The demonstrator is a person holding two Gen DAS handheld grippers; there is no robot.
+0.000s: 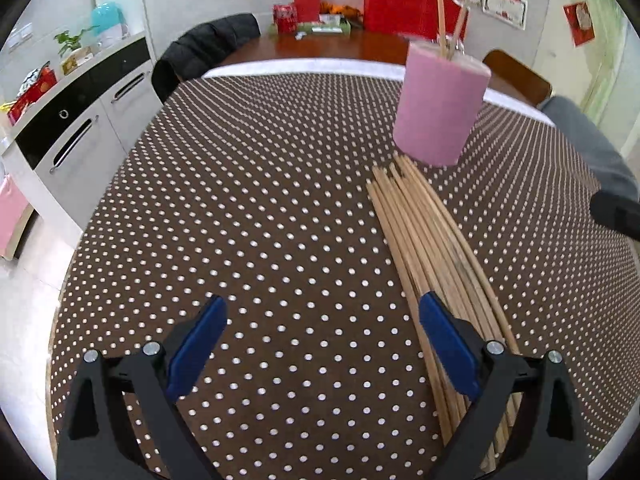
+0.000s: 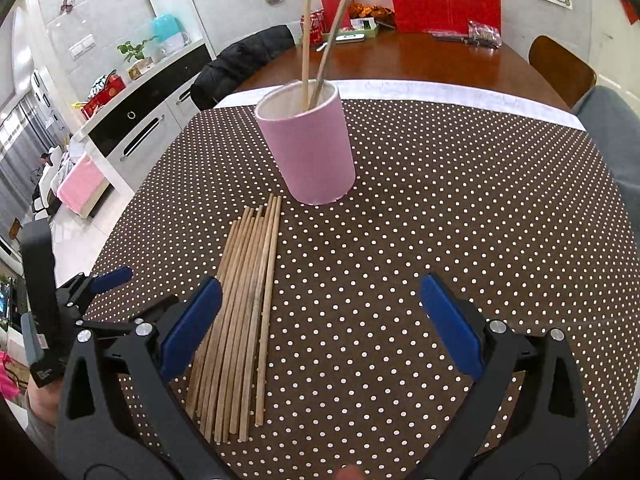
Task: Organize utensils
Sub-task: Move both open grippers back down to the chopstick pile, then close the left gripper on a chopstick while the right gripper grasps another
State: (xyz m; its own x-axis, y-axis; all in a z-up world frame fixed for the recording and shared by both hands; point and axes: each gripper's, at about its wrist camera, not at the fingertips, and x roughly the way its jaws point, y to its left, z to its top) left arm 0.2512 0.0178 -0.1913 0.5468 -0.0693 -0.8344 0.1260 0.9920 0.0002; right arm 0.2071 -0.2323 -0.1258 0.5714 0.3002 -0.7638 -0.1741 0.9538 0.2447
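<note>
A pink cup stands upright on the dotted tablecloth with two wooden chopsticks leaning inside it. It also shows in the left wrist view. A bundle of several wooden chopsticks lies flat in front of the cup, also in the left wrist view. My left gripper is open and empty, its right finger over the bundle's near end. My right gripper is open and empty, its left finger beside the bundle. The left gripper shows at the left edge of the right wrist view.
The brown polka-dot cloth covers the near table. Behind it is a wooden table with red bags and boxes. White cabinets stand at the left, a black jacket on a chair at the back.
</note>
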